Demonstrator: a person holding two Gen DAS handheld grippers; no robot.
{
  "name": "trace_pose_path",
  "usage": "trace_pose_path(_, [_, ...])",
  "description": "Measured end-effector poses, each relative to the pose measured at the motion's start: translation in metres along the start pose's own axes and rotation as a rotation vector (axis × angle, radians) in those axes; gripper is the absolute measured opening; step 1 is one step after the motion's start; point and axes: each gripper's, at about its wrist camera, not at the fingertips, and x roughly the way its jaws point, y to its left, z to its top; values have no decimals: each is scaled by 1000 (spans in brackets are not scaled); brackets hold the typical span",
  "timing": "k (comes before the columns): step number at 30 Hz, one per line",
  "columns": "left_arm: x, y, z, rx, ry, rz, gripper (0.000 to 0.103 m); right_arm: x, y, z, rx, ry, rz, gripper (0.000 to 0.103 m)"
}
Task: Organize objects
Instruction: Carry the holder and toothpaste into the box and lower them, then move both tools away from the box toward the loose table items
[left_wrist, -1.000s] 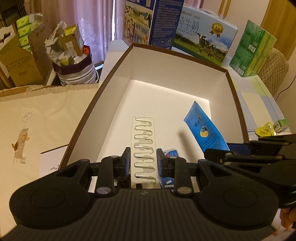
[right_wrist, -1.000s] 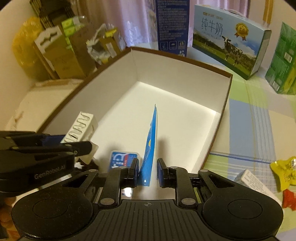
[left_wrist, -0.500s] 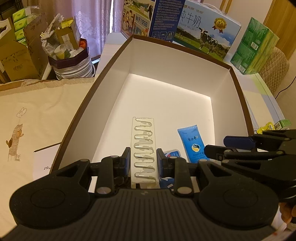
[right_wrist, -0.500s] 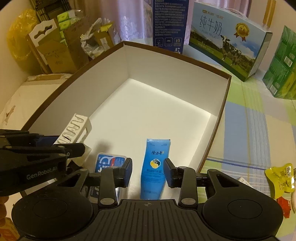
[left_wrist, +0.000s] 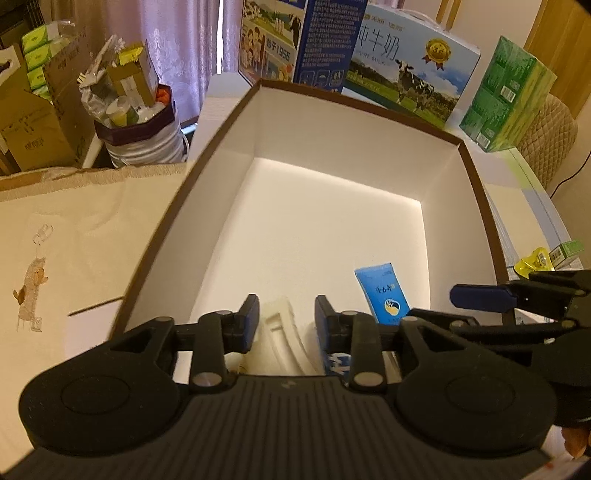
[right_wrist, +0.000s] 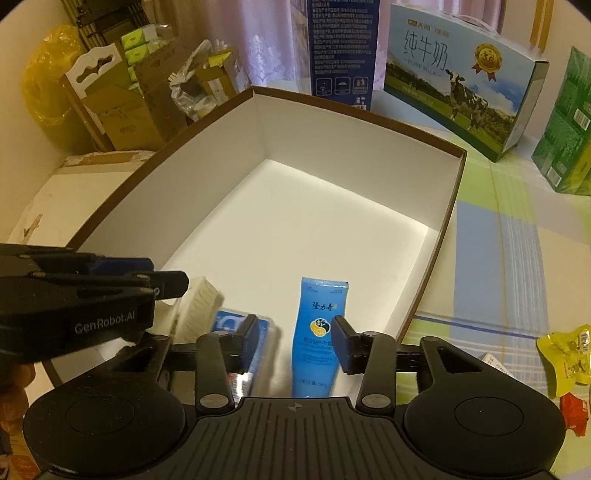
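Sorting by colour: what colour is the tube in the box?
Bright blue tube with a yellow emblem; clearest in the right wrist view.

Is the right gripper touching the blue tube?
Apart. The right wrist view shows the right gripper open, white floor visible either side of the blue tube.

Lilac curtain behind, quilted chair right, warm light.

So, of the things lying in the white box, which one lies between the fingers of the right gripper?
The blue tube, flat between the open right gripper. The blue-and-white packet lies left of it; the white brush lies further left.
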Motion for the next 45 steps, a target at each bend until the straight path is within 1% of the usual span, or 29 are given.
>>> trace_pose_path(2, [-2,1,1,2,1,6,36,-3,-1,0,-2,-9,10,51])
trace_pose_path(4, [-4,1,1,4,8,10,43,-6,-1,-1,-4,-12,16,54])
trace_pose_path(5, [-6,2,1,5,10,14,45,-8,-2,-1,-5,-13,18,55])
trace_pose_path(8, [-12,1,-1,12,10,17,52,-13,-2,-3,-9,-20,26,58])
trace_pose_path(9, [-14,1,-2,12,10,17,56,-14,-2,-4,-9,-22,29,58])
trace_pose_path(12, [-20,0,-5,17,8,20,63,-20,-3,-6,-5,-26,36,60])
trace_pose_path(14, [-25,1,-6,16,7,24,63,-23,-4,-8,-4,-30,41,61])
trace_pose_path(16, [-30,2,-9,11,8,28,66,-28,-5,-10,-6,-33,50,62])
trace_pose_path(23, [-46,1,-18,8,6,41,71,-47,-4,-18,-6,-40,78,62])
trace_pose_path(28, [-58,-5,-26,13,-2,44,71,-59,-4,-27,-11,-45,90,62])
trace_pose_path(32, [-68,-11,-31,16,-11,47,71,-73,-8,-34,1,-65,115,62])
trace_pose_path(40, [-85,-32,-45,33,-16,40,71,-95,-20,-48,23,-85,139,63])
trace_pose_path(45, [-93,-48,-53,44,-20,32,71,-107,-32,-60,30,-92,124,63])
